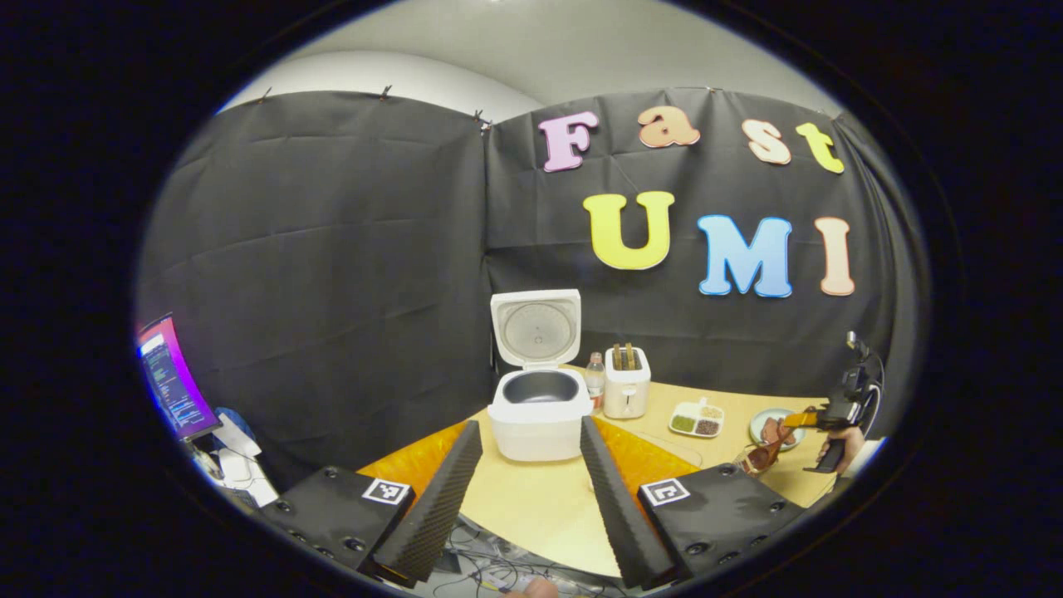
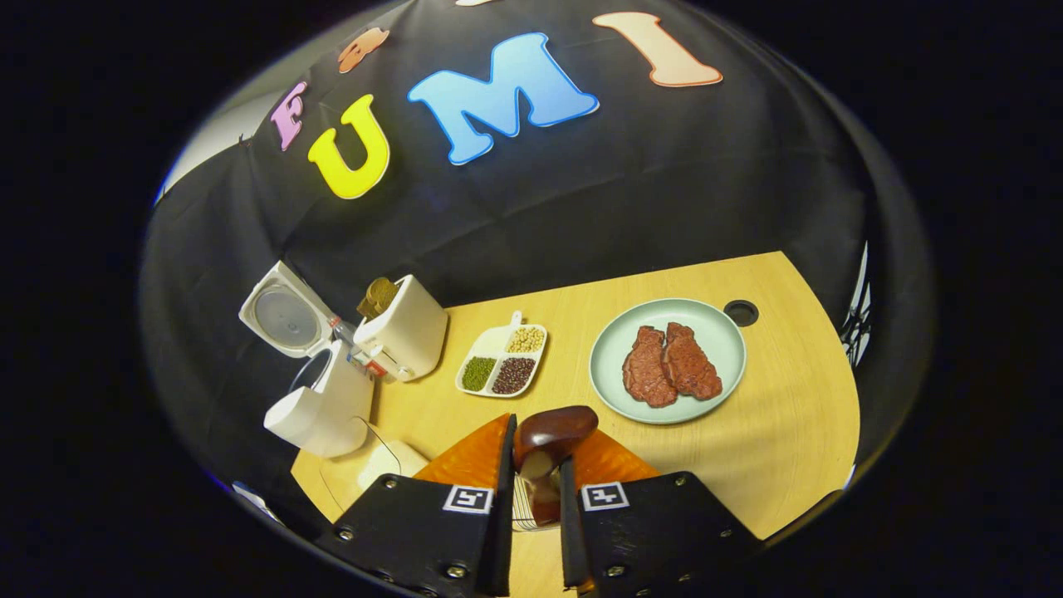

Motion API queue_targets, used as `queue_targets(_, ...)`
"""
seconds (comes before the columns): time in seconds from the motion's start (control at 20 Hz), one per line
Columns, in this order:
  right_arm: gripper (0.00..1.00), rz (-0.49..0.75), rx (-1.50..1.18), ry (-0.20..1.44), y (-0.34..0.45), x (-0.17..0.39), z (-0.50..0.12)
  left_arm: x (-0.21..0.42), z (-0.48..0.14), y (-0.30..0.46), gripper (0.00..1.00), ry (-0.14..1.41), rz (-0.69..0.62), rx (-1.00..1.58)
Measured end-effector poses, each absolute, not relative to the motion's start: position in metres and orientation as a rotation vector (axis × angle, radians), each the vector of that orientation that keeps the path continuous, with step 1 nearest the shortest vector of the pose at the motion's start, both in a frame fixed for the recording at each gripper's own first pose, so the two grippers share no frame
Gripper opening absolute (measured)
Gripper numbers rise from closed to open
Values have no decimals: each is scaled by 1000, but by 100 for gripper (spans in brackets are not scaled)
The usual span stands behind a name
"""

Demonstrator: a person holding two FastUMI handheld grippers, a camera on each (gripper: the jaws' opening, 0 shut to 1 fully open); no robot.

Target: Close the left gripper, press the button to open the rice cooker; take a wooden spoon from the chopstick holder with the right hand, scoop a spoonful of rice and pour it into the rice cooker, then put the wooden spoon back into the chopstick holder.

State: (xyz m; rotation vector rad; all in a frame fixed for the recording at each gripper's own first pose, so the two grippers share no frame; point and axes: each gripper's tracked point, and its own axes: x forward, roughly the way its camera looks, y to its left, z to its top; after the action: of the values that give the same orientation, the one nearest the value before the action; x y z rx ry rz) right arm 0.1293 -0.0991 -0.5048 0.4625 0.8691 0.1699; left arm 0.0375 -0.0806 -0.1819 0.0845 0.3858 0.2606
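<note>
rice cooker (image 1: 540, 407) lid up, left gripper (image 1: 531, 477) spread wide, right gripper (image 2: 536, 482) clamped on wooden spoon (image 2: 552, 436)

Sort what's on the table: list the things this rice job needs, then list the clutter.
Needed:
rice cooker, lid up
wooden spoon, between the right gripper fingers
divided tray of grains
left gripper, open

Just lying about:
toaster
bottle beside the cooker
plate with two meat pieces
monitor off the table
</note>
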Motion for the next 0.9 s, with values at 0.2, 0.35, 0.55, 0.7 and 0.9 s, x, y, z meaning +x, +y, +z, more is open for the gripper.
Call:
queue_targets(0.2, 32, 173, 403, 900, -107, 111, -507, 40, -184, -80, 80, 385, 268, 78)
queue_targets(0.35, 36, 140, 392, 907, -120, 109, -507, 40, -183, -82, 91, 381, 274, 70)
queue_targets(0.55, 86, 82, 384, 890, -140, 107, -501, 46, -184, -89, 80, 373, 268, 73)
queue_targets(0.7, 89, 50, 399, 840, -150, 108, -483, 57, -183, -96, 86, 367, 255, 74)
queue_targets(0.9, 90, 8, 321, 731, -171, 115, -446, 83, -173, -102, 86, 337, 222, 106)
